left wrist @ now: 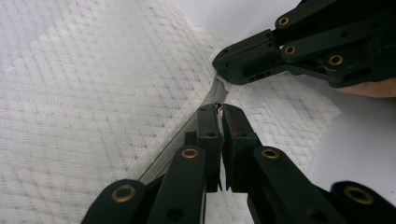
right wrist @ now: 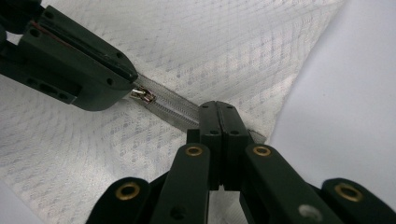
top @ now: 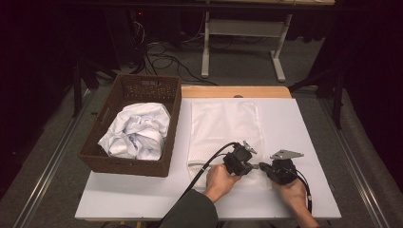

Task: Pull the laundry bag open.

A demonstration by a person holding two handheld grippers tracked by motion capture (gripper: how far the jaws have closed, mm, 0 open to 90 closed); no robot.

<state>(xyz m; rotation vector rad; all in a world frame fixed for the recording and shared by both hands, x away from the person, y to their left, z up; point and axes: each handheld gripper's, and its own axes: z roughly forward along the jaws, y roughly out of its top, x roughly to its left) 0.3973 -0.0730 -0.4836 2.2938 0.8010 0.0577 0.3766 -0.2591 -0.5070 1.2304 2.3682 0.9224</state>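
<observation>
Your left gripper (left wrist: pixel 218 112) pinches the small metal zipper pull (right wrist: pixel 144 95) of the flat white mesh laundry bag (top: pixel 223 126) lying on the white table (top: pixel 142 194), while your right gripper (right wrist: pixel 218 112) clamps the grey zipper tape's (right wrist: pixel 173 105) end, anchoring it so the pull can slide.

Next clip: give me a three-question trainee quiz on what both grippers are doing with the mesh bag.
1. True or false: the right gripper is shut on the zipper tape.
2. What small metal part does the left gripper grip?
3. Where is the white laundry? A) in the wicker basket B) on the mesh bag C) on the floor

Key: 1 true; 2 the zipper pull; 3 A.
</observation>
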